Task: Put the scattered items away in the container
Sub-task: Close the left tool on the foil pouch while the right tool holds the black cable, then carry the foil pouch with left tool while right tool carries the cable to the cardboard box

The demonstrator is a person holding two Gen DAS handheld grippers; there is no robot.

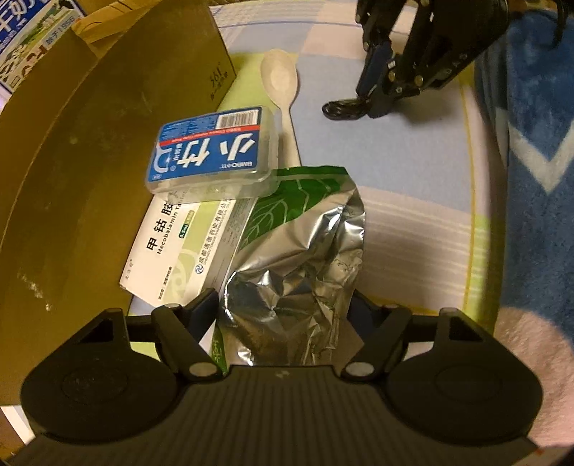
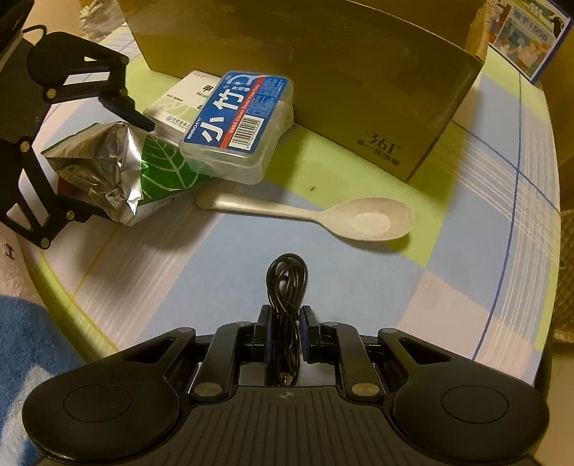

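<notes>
My left gripper (image 1: 287, 304) stands open around the crumpled end of a silver and green foil pouch (image 1: 305, 251), which also shows in the right wrist view (image 2: 114, 168). A clear floss box with a blue label (image 1: 211, 147) lies on a white medicine box (image 1: 179, 247) beside the brown cardboard box (image 1: 89, 161). A pale spoon (image 1: 281, 82) lies beyond them. My right gripper (image 2: 286, 322) is shut on a coiled black cable (image 2: 287, 286), low over the cloth; it also appears in the left wrist view (image 1: 369, 104).
A checked blue, green and white cloth (image 2: 466, 233) covers the round table. A blue and white carton (image 2: 531, 32) stands behind the cardboard box. Blue fabric (image 1: 538, 143) lies at the table's edge.
</notes>
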